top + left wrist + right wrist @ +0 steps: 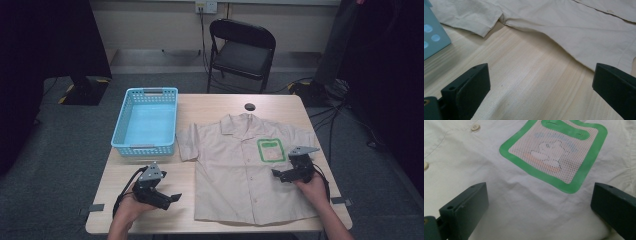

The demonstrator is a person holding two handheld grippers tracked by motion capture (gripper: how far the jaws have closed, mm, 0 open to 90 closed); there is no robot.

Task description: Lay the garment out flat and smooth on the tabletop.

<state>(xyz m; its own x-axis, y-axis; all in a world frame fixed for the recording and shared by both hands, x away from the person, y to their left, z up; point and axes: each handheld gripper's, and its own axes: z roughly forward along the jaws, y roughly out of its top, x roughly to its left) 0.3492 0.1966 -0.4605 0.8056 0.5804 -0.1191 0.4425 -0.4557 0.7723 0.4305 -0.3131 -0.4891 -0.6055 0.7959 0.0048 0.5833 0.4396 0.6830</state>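
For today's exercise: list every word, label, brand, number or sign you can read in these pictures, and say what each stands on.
No readable text anywhere.
Green-bordered mesh patch on the beige shirt: a blurred picture shows behind the mesh, with no letters to make out.
Blue basket: no label to be seen.
Left tool and right tool: no markings legible.
Wall socket: too small to read.

Wooden table (220,102): shirt (235,175), blue basket (147,122).
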